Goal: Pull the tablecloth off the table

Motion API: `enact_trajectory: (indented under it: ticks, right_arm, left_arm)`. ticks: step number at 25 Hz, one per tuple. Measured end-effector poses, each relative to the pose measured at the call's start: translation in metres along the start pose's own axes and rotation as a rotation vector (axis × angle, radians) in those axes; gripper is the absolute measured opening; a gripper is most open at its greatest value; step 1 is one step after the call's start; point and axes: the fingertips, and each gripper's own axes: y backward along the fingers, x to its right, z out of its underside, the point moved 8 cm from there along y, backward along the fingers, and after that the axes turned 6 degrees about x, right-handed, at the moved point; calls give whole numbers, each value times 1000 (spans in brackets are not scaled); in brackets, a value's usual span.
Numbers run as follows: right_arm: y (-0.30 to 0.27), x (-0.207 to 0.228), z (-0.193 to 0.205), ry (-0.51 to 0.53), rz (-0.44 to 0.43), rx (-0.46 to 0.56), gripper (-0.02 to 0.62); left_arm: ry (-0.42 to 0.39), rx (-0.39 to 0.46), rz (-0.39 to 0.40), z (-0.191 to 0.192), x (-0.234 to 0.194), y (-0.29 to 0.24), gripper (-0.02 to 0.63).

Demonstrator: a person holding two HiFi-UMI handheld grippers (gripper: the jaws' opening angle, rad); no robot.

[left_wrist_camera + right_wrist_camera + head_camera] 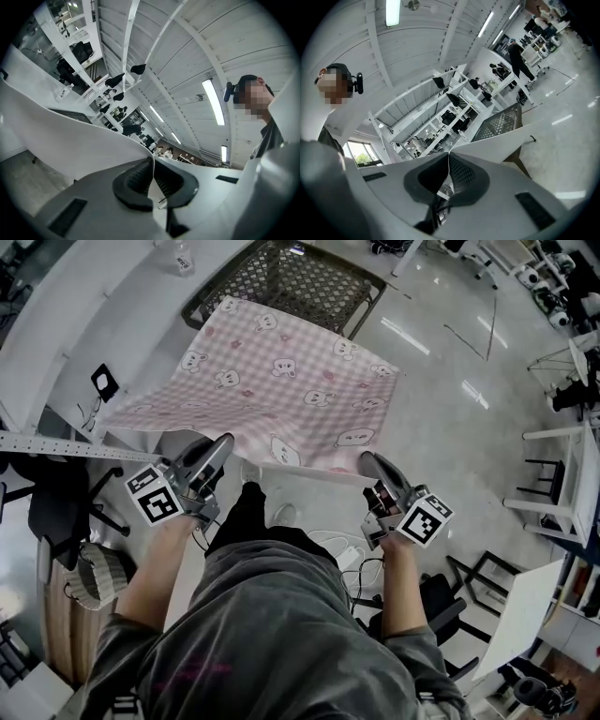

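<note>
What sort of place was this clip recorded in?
Most likely a large open lab or workshop, not a home: long white tables, black office chairs, strip lights on a white ceiling, and a person standing far off among more tables.

So the white table (pixel 314 488) has that pink checkered tablecloth (pixel 272 381) draped over most of it, near strip showing bare.

Grey sweatshirt (pixel 281 634), sleeves pushed up; dark trousers (pixel 246 514). Left gripper (pixel 221 442) & right gripper (pixel 368 461): grey shells, black ribbed pads (pixel 136 177) inside jaws, b/w square-marker cube (pixel 155 495) behind jaws on each.
</note>
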Motion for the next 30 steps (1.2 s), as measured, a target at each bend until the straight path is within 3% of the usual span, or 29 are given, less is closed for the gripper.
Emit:
enact_trajectory:
  ticks: [19,30]
  right_arm:
    - [52,-67,-9,33,-164,9,5]
    - [35,-95,-14,15,-245,-20,6]
  left_arm:
    - [-92,80,134,-11,84,32,2]
    - [-32,145,148,-25,81,38,2]
